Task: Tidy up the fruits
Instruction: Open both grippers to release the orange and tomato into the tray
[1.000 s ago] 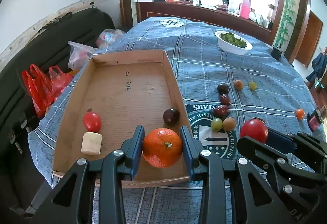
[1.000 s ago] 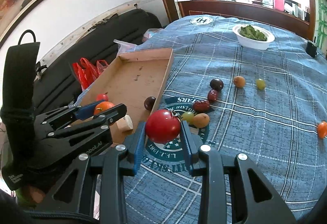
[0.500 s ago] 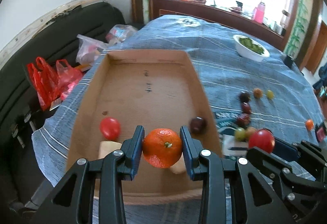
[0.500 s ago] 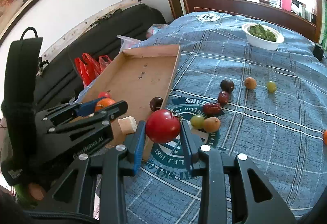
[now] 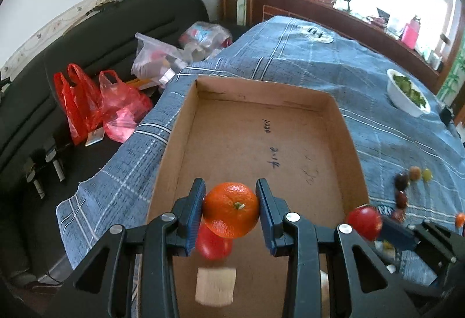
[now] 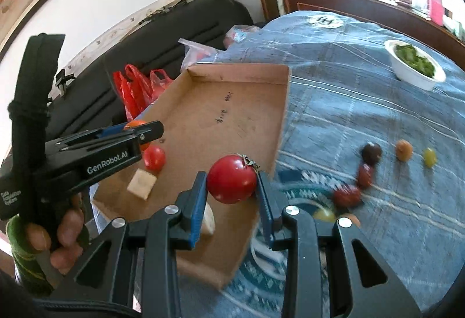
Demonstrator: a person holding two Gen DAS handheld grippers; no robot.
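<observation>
An orange is pinched between the pads of the left gripper and is held above the near part of a shallow cardboard box, which lies on a bench covered with a blue checked cloth. A red tomato is clamped in the right gripper and is held over the box's right wall, near its front corner. Inside the box, a smaller red tomato is seen beside a pale block, both close to the box's near left side. To the right of the box, several small fruits are scattered on the cloth: a dark one, an orange-brown one and a yellow-green one. Farther beyond the box's right side, a white bowl of greens is set.
</observation>
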